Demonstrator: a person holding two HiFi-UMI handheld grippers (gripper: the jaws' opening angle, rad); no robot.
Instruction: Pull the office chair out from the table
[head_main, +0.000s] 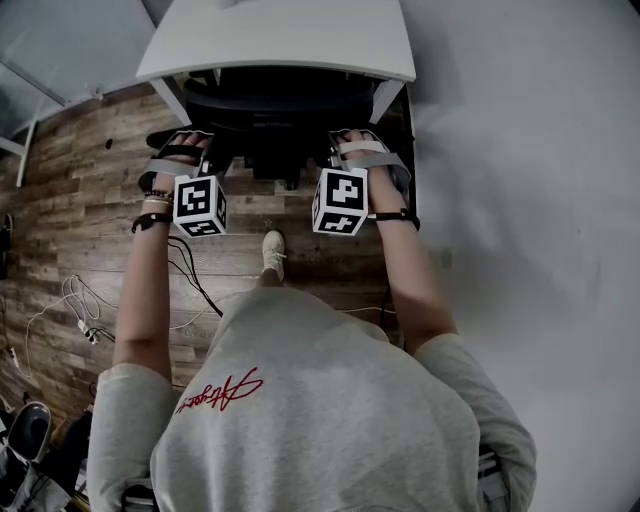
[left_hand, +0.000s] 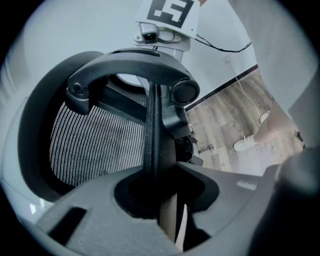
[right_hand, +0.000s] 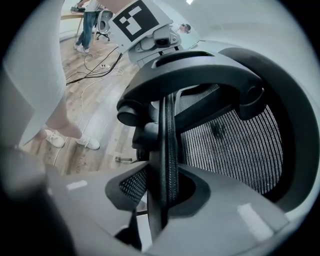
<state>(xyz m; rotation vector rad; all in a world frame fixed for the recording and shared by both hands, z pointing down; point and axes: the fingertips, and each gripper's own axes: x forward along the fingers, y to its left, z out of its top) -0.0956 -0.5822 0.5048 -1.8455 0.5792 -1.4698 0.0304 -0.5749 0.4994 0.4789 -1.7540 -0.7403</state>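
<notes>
The fingers (left_hand: 95, 220) of the left gripper (left_hand: 156, 190) pinch one side edge of the office chair (left_hand: 95, 145) backrest; those of the right gripper (right_hand: 167, 192) pinch the other. The chair sits tucked under the white surface (head_main: 290, 40), on a wood-plank floor (head_main: 90, 200).

Your office chair (left_hand: 130, 62) has a smooth, matt black plastic frame and a finely ribbed woven mesh back (left_hand: 95, 145). The desk (head_main: 290, 35) top is pale, smooth and matt. The floor (head_main: 90, 200) shows wood-grain planks with a low sheen. The left claw (left_hand: 162, 181) and right claw (right_hand: 162, 187) are matt grey plastic, faintly grainy. Your shirt (head_main: 330, 400) is soft cloth.
</notes>
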